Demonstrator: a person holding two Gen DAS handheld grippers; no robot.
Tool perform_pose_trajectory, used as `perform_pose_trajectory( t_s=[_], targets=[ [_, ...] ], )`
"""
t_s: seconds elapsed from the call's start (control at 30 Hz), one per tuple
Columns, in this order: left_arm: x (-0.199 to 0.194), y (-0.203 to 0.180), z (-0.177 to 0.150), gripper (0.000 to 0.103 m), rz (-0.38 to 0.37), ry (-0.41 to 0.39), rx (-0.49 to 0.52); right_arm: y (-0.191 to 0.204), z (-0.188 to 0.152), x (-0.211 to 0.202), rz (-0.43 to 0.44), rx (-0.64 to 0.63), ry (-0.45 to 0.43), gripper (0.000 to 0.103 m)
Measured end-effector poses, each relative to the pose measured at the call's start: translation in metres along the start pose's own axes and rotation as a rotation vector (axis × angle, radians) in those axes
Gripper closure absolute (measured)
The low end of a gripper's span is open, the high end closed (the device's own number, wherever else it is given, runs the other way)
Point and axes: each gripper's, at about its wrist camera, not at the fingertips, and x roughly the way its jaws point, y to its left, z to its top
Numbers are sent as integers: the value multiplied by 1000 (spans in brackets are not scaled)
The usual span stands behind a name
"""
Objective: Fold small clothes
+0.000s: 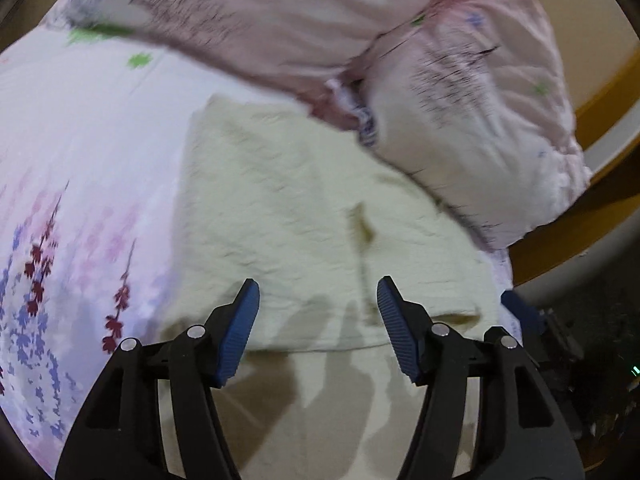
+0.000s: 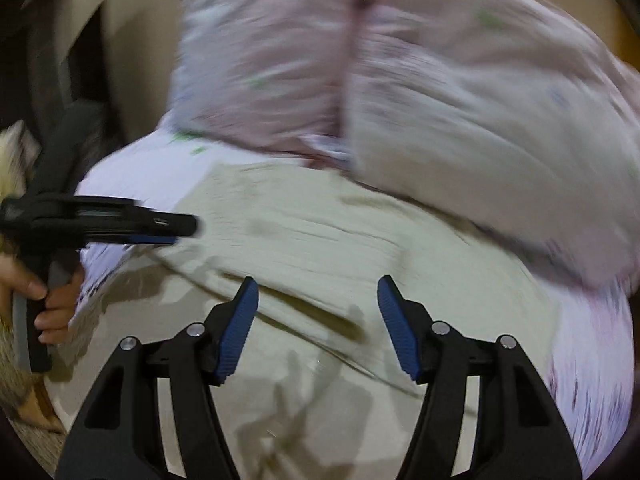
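Two grippers hang over the bed, and neither has anything in its grasp. From the left wrist view, the left gripper (image 1: pixel 318 292) stands with its blue pads (image 1: pixel 239 332) parted, nothing but air between them, poised above the near edge of a pale yellow garment (image 1: pixel 280 208). That crinkled cloth lies spread flat on the floral bedsheet (image 1: pixel 80 152), its near part doubled over so a folded edge runs across just beyond the fingertips. Its far corner reaches almost to the two pink floral pillows (image 1: pixel 460 112) piled at the head of the bed, and the right-hand pillow overlaps the cloth's far right edge.

Over to the right wrist view, which is heavily blurred. The right gripper (image 2: pixel 318 292) also shows its jaws apart and empty, above the same yellow garment (image 2: pixel 360 232). At the left edge of this view a person's hand (image 2: pixel 44 300) grips the handle of the left gripper (image 2: pixel 160 228), whose black fingers reach over the garment's left side. Whether those fingertips touch the cloth cannot be told through the blur.
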Motion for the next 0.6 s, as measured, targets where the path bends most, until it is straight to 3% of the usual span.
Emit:
perform_pose_trajectory(
  t_s=[0.17, 0.3, 0.4, 0.47, 0.6],
  targets=[
    [4, 2, 3, 45, -23, 3, -13, 41, 10, 34, 18, -143, 54, 51],
    [2, 5, 3, 45, -24, 9, -3, 51, 7, 60, -4, -163, 118, 53],
    [1, 5, 2, 45, -24, 8, 1, 49, 3, 72, -4, -131, 145, 75],
    [2, 5, 1, 44, -24, 9, 3, 43, 5, 71, 9, -90, 132, 96],
    [4, 3, -1, 44, -18, 10, 13, 14, 9, 52, 46, 73, 79, 97]
  ],
)
